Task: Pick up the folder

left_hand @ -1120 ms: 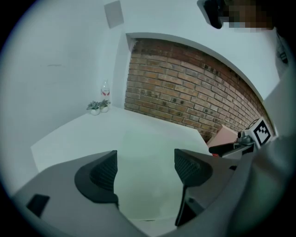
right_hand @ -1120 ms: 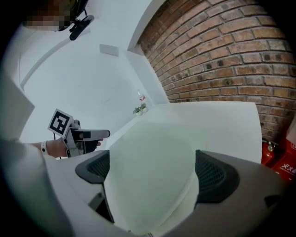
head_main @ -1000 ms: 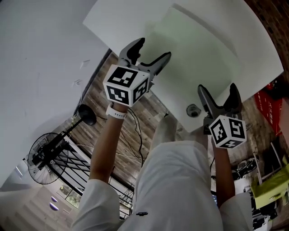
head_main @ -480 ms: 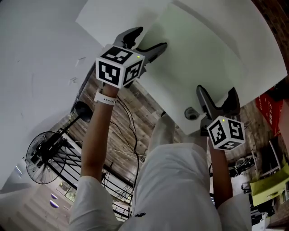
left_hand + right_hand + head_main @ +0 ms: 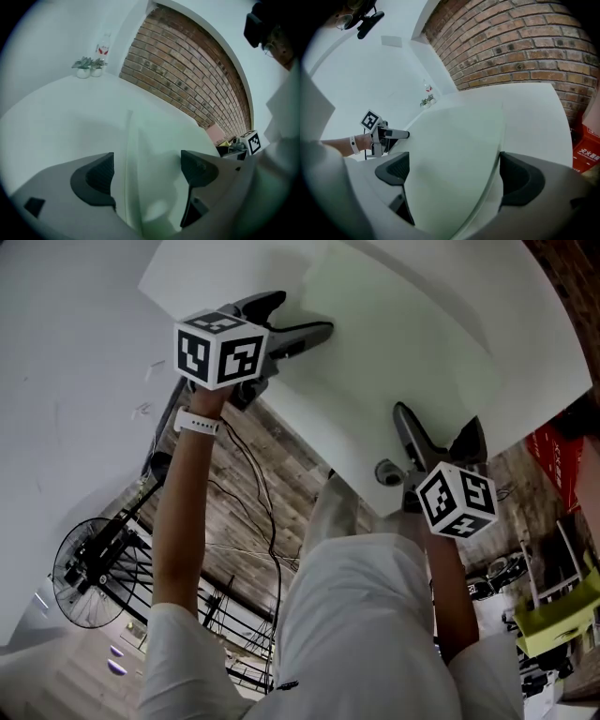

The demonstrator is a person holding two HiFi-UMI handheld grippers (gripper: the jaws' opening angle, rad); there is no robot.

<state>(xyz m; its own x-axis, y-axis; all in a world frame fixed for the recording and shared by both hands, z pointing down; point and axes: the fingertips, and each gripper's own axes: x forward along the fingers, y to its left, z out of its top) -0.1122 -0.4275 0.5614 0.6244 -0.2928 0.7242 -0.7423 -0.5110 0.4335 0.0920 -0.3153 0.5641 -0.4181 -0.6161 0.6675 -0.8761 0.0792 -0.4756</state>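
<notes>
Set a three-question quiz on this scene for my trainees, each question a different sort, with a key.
1. True or false: the left hand-held gripper is shut on the folder.
2. Left gripper view: at the table's far corner stand: A a mug; B potted plants; C a lamp.
3. Fill in: the wall behind is ____.
Key: 1 false; its jaws have just been opening, the folder's edge between them ungripped. 2 B. 3 brick.

a workroom: brick wall (image 5: 520, 51), white table (image 5: 539, 343), floor fan (image 5: 89, 563).
</notes>
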